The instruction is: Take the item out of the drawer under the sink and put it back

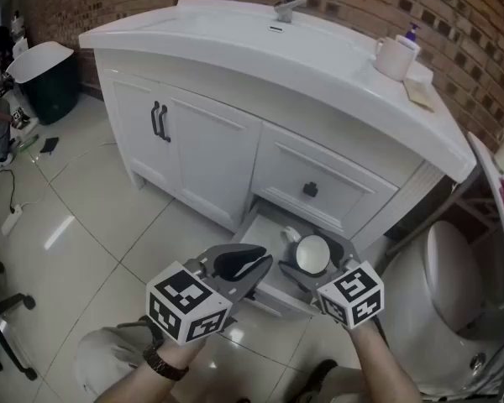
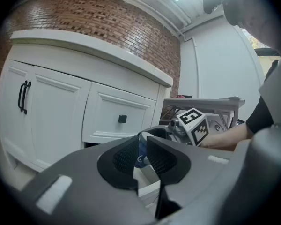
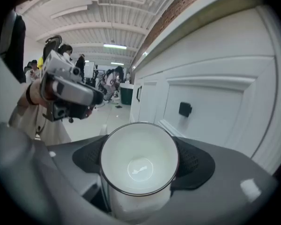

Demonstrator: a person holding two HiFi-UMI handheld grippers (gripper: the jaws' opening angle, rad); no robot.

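White inside with a dark rim, a cup (image 1: 312, 254) is sitting upright, mouth facing up, over the open drawer (image 1: 260, 233) beneath the sink (image 1: 235, 36). The right gripper (image 3: 140, 165) is pinching its sides, while the left gripper (image 2: 143, 156) is hovering alongside, jaws pressed together.

Bright, even overhead light — ceiling strips (image 3: 113, 46) visible, glare streak on floor tiles (image 1: 57, 232). Both gripper views fisheye, black corners — foreground soft there, head view sharp.
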